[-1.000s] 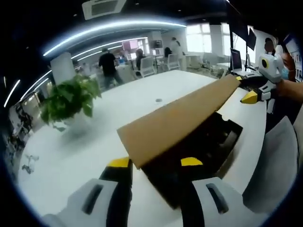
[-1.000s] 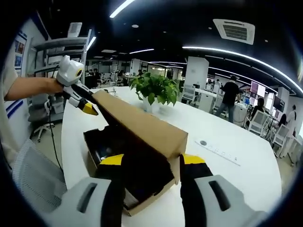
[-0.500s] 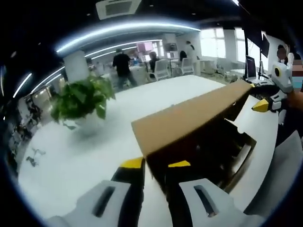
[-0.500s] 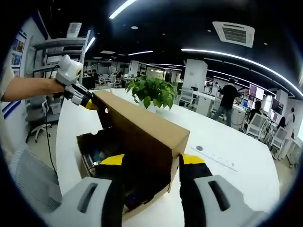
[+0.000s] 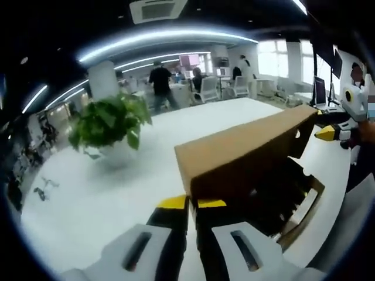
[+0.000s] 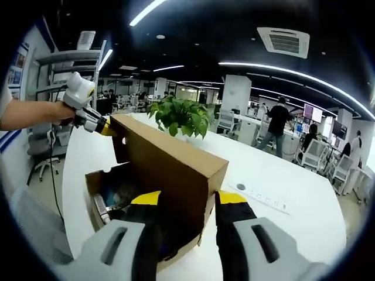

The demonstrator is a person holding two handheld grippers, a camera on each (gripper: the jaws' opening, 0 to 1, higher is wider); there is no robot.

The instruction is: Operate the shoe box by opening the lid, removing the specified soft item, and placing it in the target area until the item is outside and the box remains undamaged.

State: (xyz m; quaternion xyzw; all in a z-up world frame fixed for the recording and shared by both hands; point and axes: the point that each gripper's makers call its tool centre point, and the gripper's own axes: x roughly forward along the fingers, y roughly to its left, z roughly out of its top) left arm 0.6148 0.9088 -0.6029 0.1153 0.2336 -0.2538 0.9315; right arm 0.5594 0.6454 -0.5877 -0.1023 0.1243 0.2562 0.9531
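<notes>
The cardboard shoe box [image 6: 146,202] sits on the white worktop [image 6: 281,228], its hinged lid [image 6: 167,158] raised steeply on edge so the dark inside lies open. In the left gripper view the lid [image 5: 246,149] runs away from the camera as a long brown flap above the open box [image 5: 281,202]; something dark lies inside, but the contents are too dim to name. The left gripper [image 5: 192,205] has its yellow-tipped jaws nearly together, clenched on the near corner of the lid. The right gripper [image 6: 183,199] has its jaws set apart, one on each side of the lid's near end; whether they press on the cardboard I cannot tell. In the right gripper view the left gripper [image 6: 108,127] meets the lid's far corner, held by a person's hand [image 6: 61,111]. In the left gripper view the right gripper [image 5: 328,133] is at the lid's far end. A potted green plant [image 5: 111,126] stands on the worktop beside the box, well apart from it. Behind are office desks, chairs and people standing [image 5: 159,82].
</notes>
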